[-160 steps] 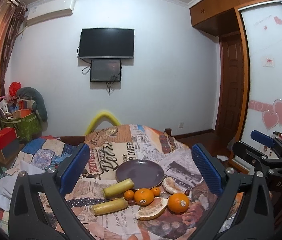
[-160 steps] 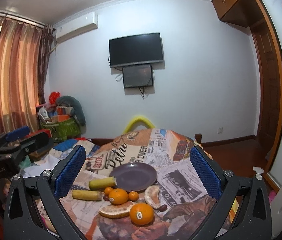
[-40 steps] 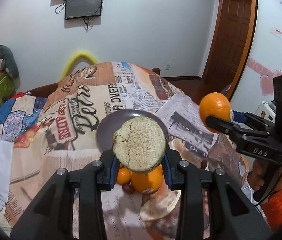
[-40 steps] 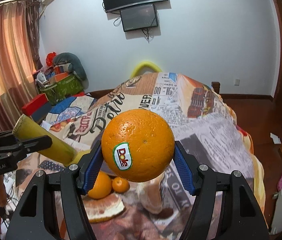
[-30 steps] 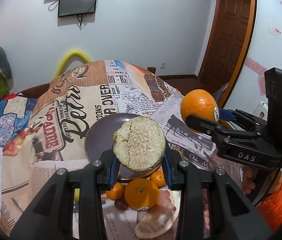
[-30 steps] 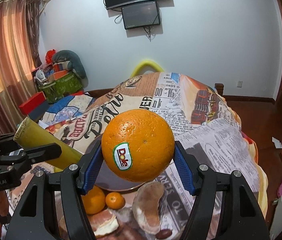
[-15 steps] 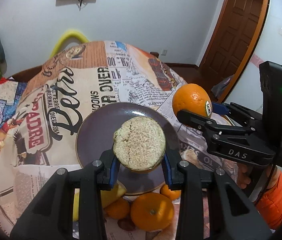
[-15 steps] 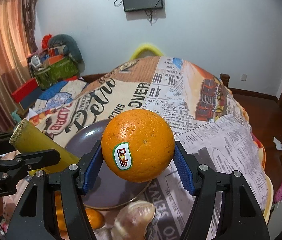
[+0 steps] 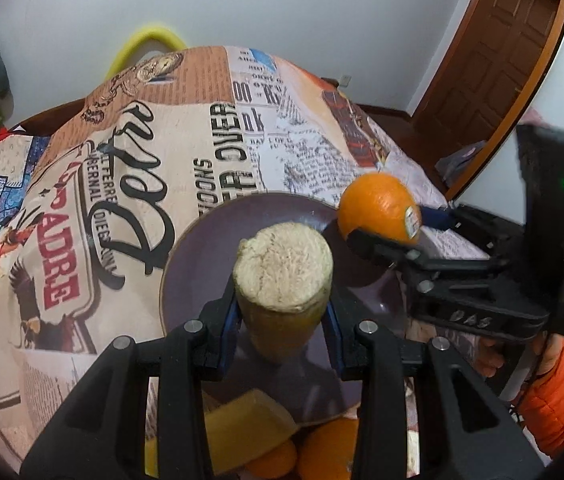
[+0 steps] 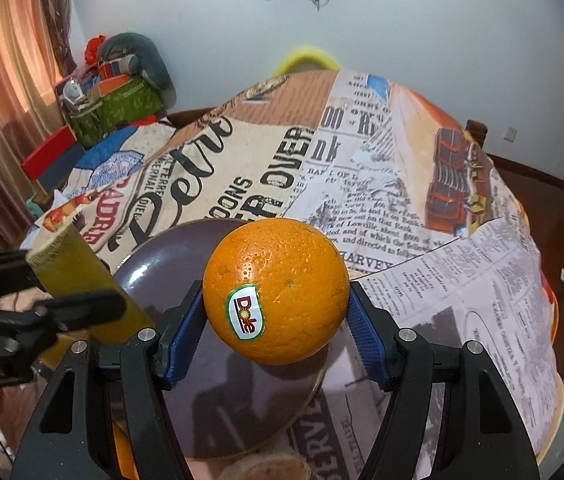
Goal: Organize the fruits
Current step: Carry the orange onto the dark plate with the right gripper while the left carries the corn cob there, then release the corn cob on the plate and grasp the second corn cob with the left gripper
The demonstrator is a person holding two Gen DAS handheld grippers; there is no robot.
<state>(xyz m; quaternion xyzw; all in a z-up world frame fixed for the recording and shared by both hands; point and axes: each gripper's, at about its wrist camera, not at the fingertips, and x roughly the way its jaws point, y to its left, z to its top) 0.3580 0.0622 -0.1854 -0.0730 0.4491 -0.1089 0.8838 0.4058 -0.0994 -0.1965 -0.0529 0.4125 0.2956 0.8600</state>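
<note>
My left gripper is shut on a yellow-green cane piece, whose pale fibrous cut end faces the camera. It hangs over the purple plate. In the right wrist view my right gripper is shut on a big orange with a sticker, above the plate's right part. The orange and right gripper show at the plate's right rim in the left wrist view. The cane piece and left gripper reach in from the left in the right wrist view.
A newsprint-patterned cloth covers the round table. A second cane piece and small oranges lie near the plate's front edge. A hand in an orange sleeve holds the right gripper. A yellow chair back stands behind the table.
Both grippers have moved forward and down with their loads, from in front of the plate to right over it. The loose fruit has slid to the bottom of the views.
</note>
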